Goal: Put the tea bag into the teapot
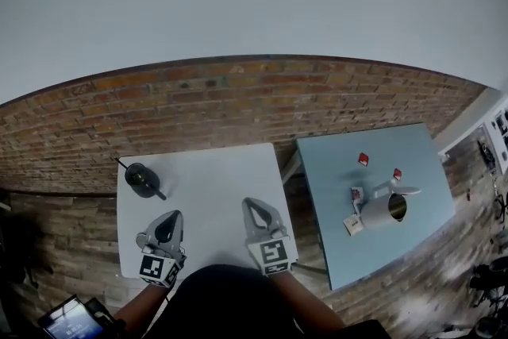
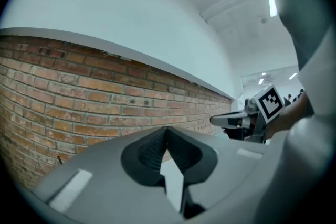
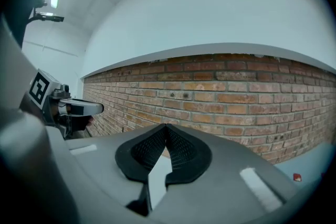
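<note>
With the fingers of the left gripper [image 1: 171,218] and right gripper [image 1: 252,206] together and empty above the near white surface [image 1: 214,186], the teapot [image 1: 386,210] and tea bags [image 1: 363,159] sit well away on the blue surface [image 1: 333,171] at right; a closed-finger approach there could knock a bag away.

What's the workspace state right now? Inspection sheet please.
Surface: white table in front, blue table to its right.
Job's things: grey teapot on the blue table, top open; small red packets, likely tea bags, near it.
Clutter: dark round vessel on the white table.
Grippers: left tool and right tool shut, empty, over the white table.
Cables: nothing seen.
Surroundings: brick wall behind.
</note>
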`<state>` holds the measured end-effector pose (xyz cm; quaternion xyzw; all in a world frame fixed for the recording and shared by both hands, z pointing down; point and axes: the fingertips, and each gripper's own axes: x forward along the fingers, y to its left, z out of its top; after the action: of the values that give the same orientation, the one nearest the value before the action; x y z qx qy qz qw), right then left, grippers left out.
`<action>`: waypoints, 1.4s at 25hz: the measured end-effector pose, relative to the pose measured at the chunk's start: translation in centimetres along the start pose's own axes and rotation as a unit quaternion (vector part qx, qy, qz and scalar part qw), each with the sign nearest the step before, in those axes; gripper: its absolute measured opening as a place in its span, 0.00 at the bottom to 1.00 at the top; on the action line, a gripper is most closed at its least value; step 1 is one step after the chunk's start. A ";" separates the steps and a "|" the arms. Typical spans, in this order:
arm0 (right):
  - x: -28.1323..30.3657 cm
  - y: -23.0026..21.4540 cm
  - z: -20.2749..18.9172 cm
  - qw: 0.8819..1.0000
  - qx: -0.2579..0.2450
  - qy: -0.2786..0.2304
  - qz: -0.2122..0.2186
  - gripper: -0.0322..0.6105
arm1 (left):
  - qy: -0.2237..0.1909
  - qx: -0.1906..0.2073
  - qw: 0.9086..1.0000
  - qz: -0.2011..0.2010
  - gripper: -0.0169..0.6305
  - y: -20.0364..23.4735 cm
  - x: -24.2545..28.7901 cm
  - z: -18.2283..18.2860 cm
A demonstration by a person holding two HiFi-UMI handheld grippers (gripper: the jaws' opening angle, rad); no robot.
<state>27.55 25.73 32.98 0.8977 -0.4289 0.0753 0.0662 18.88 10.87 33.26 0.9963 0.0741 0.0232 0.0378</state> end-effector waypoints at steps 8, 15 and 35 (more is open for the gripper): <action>1.8 0.3 1.4 0.999 -0.005 -0.042 -0.008 0.05 | -0.038 -0.018 0.999 0.025 0.03 0.9 0.9 0.9; 1.8 1.0 1.6 0.999 -0.021 -0.049 0.000 0.05 | -0.038 -0.035 0.998 0.039 0.03 2.1 1.3 0.3; -0.9 2.5 0.7 0.999 0.021 -0.039 -0.013 0.05 | -0.021 -0.072 0.996 0.047 0.03 0.9 0.0 -0.9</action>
<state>25.08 24.74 32.22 0.9067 -0.4178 0.0487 0.0318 18.96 10.03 34.25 0.9936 0.0245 0.0093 0.1103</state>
